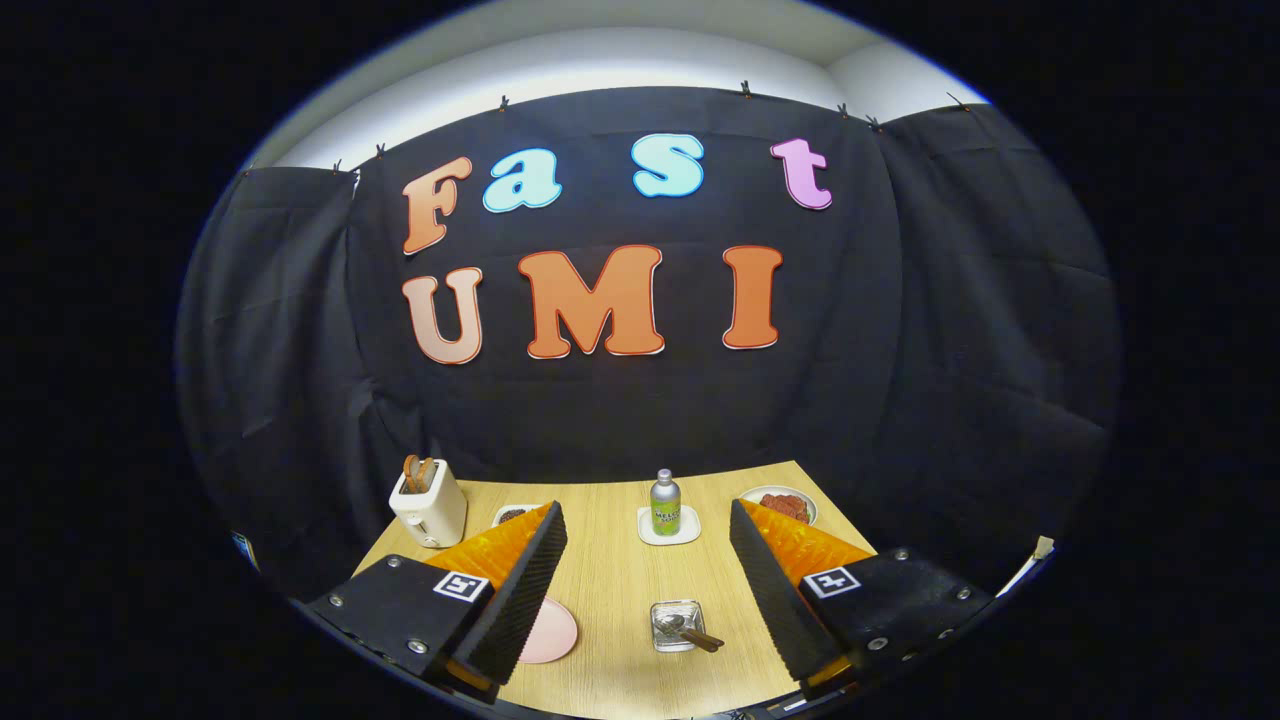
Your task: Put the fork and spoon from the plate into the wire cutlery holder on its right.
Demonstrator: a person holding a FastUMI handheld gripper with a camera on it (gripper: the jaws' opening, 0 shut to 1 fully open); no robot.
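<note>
Overhead, claw (648,570) spread wide

Our gripper (648,575) hangs with fingers spread wide above the wooden table (610,580), the wire cutlery holder (677,626) with utensils between them, a pink plate (548,632) by the left finger.

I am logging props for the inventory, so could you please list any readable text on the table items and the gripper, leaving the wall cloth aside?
Bottle on the white coaster: its label has print, but it is too small and blurred to read.
Square markers on the gripper: black-and-white patterns, no words.
Toaster: no text that I can see.
The gripper's fingers stand open, gripping nothing.
</note>
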